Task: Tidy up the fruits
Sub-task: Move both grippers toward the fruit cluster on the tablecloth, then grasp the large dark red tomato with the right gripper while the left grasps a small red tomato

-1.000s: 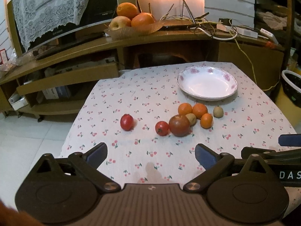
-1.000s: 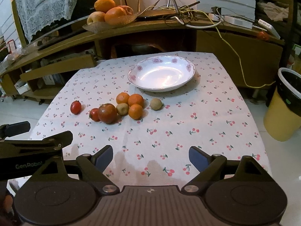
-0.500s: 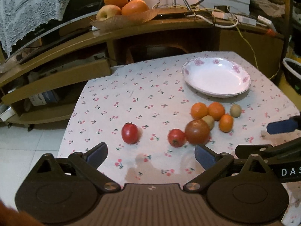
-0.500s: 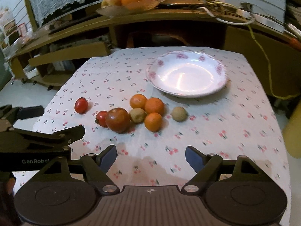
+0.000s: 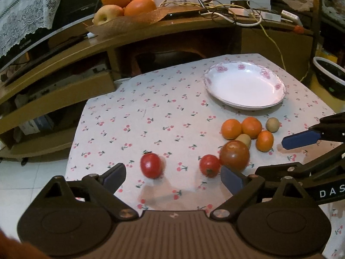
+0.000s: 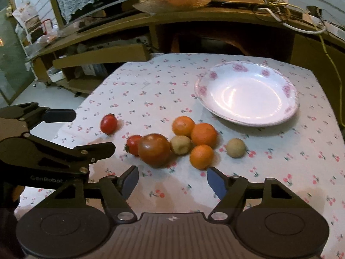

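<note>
Left gripper (image 5: 173, 177): jaws spread wide, holding nothing; a lone red tomato (image 5: 150, 165) lies just ahead between its fingers. Right gripper (image 6: 172, 182): jaws apart, holding nothing; the fruit cluster (image 6: 183, 143) lies just ahead, the white plate (image 6: 289, 110) beyond, ahead-right.

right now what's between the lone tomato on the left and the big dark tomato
A small red tomato lies between the lone tomato and the big dark tomato, touching the big one. Both wrist views show it.

Open cloth left of the plate (image 5: 244, 86); fruit cluster (image 5: 248, 136) packed tight near it, lone tomato (image 5: 151, 165) apart.
</note>
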Demonstrator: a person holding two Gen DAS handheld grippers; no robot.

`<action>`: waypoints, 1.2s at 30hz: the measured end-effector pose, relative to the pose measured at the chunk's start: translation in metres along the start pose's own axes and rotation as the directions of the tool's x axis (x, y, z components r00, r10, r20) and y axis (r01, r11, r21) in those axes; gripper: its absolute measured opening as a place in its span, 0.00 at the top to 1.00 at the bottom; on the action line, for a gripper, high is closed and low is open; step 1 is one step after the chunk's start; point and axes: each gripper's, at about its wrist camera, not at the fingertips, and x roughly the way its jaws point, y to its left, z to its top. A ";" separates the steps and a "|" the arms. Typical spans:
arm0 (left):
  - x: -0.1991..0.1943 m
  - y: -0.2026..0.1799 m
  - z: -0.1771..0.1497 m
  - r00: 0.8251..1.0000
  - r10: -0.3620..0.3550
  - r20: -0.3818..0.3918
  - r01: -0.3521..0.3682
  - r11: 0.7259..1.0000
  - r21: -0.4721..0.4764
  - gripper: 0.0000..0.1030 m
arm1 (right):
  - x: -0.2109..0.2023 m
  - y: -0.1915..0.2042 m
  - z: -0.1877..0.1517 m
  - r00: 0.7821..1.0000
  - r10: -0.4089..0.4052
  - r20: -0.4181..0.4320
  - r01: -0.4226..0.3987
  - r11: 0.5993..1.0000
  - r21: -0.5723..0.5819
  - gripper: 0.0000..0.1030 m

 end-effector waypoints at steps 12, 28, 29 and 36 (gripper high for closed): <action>0.004 0.030 -0.008 1.000 -0.007 -0.005 0.007 0.999 -0.041 0.04 | 0.024 0.018 0.012 0.994 0.106 0.000 -0.106 0.994 -0.033 0.53; 0.009 0.016 -0.009 0.996 -0.081 -0.030 0.081 0.997 -0.009 0.04 | 0.044 0.016 0.020 0.998 0.061 -0.024 -0.061 0.998 -0.020 0.53; 0.010 0.014 -0.009 0.996 -0.083 -0.029 0.083 0.997 -0.003 0.04 | 0.044 0.016 0.021 0.998 0.060 -0.029 -0.060 0.998 -0.020 0.54; 0.016 -0.005 -0.005 0.992 -0.125 -0.028 0.126 0.990 0.065 0.04 | 0.032 0.008 0.018 0.996 0.054 -0.065 -0.054 0.999 -0.004 0.60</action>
